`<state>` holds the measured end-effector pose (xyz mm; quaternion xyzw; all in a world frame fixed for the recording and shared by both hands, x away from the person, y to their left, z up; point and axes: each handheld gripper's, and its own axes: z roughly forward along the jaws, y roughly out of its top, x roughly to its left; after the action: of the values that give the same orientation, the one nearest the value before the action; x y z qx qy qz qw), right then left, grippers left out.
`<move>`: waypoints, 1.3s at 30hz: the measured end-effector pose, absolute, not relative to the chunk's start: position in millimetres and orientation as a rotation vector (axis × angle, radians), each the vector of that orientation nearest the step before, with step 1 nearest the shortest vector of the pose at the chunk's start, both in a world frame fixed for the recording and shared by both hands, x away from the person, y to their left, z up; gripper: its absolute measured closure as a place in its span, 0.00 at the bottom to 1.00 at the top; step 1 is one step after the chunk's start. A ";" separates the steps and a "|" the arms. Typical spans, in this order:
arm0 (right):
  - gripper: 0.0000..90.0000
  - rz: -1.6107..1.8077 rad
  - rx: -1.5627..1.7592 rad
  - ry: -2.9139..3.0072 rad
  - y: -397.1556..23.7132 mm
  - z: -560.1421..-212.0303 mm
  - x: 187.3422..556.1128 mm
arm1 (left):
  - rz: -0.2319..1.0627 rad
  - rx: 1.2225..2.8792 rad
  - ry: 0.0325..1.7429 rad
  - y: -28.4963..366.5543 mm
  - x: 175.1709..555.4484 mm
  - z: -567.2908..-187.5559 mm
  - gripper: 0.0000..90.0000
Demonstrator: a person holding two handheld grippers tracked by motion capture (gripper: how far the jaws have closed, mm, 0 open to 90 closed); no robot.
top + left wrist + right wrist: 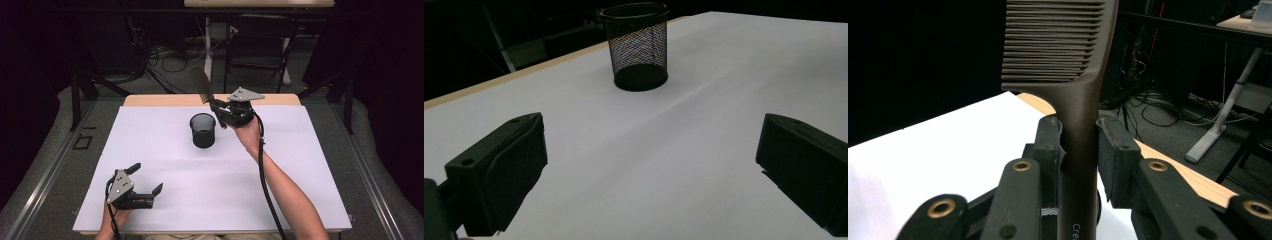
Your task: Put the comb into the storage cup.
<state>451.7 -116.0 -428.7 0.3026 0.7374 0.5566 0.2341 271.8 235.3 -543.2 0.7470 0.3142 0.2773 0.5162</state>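
One comb (pixel 1075 100) is clenched in the right claw (pixel 1080 145), its top cut off. One mesh cup (pixel 203 130) is seen. The left claw (pixel 145 180) is released.

Your dark brown comb (pixel 1075 75), its fine teeth ruled in close parallel lines and pale lettering low on the handle, rises between the matte black jaws of your right gripper (pixel 218 111), where brass-coloured rivets dot the black links. A grey three-cornered plate tops each gripper; your left gripper (pixel 146 178) is black as well. The pen cup (pixel 203 130) is black wire mesh, a fine diamond weave over a solid black base. Your counter (pixel 165 100) shows a pale wood edge under a plain white sheet (pixel 210 185).
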 end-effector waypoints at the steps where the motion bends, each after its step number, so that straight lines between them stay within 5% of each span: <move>1: 0.81 1.530 0.830 2.022 -115.8 -428.5 451.8 | 0.665 1.794 0.754 235.2 271.9 -543.2 0.00; 39: 0.81 1.588 0.798 1.964 -96.2 -424.2 469.0 | 0.663 1.785 0.749 235.1 271.6 -542.6 0.00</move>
<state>469.0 -96.2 -424.2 0.2921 0.7191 0.5815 0.2437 271.6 235.1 -542.6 0.7448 0.3123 0.2765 0.5209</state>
